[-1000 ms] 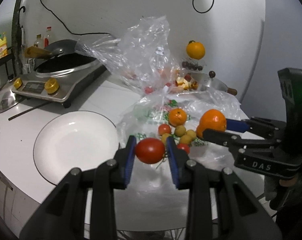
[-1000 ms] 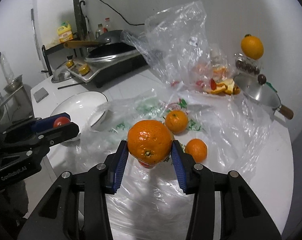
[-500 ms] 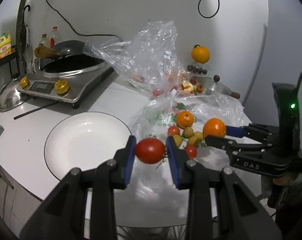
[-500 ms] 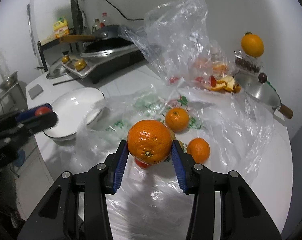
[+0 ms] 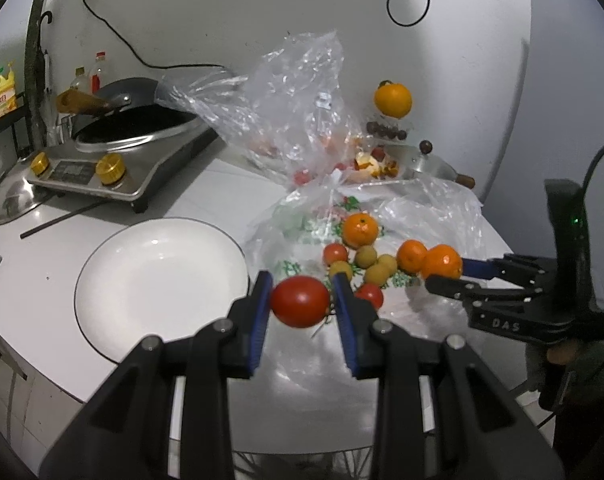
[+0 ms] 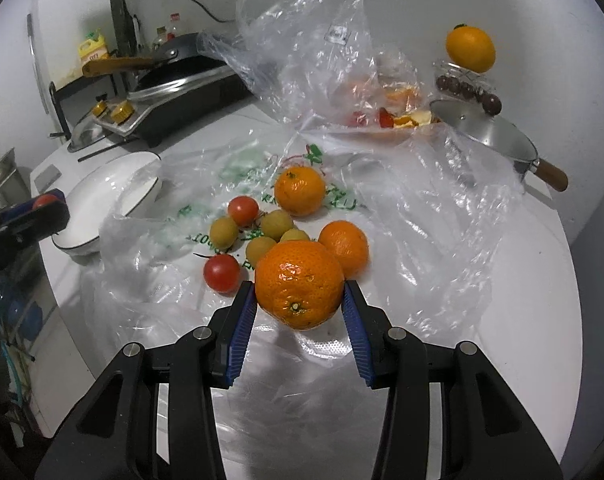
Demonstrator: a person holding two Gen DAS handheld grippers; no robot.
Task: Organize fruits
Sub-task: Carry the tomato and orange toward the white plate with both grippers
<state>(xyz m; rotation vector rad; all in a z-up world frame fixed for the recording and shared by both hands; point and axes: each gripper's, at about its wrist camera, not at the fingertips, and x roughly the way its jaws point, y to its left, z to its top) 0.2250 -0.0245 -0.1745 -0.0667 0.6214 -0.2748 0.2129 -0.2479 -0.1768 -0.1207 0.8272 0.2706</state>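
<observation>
My left gripper [image 5: 301, 300] is shut on a red tomato [image 5: 300, 301] and holds it above the table's front edge, just right of the white plate [image 5: 102, 276]. My right gripper [image 6: 300, 306] is shut on a large orange [image 6: 300, 282], held above the flat plastic bag [image 6: 422, 216]. It also shows in the left wrist view [image 5: 442, 268]. On the bag lie two smaller oranges [image 6: 300, 190] [image 6: 344, 246], two tomatoes [image 6: 243, 210] [image 6: 221, 273] and several small yellow-green fruits [image 6: 276, 224].
A crumpled clear bag [image 5: 286, 104] with fruit scraps stands behind. An induction cooker with a wok [image 5: 114, 148] is at the back left. A pan lid [image 6: 486, 132] with a wooden handle and an orange on a stand [image 6: 470, 49] are at the back right.
Both grippers have drawn back and up from the fruit pile, each still holding its fruit. The loose fruits now show in the right wrist view.
</observation>
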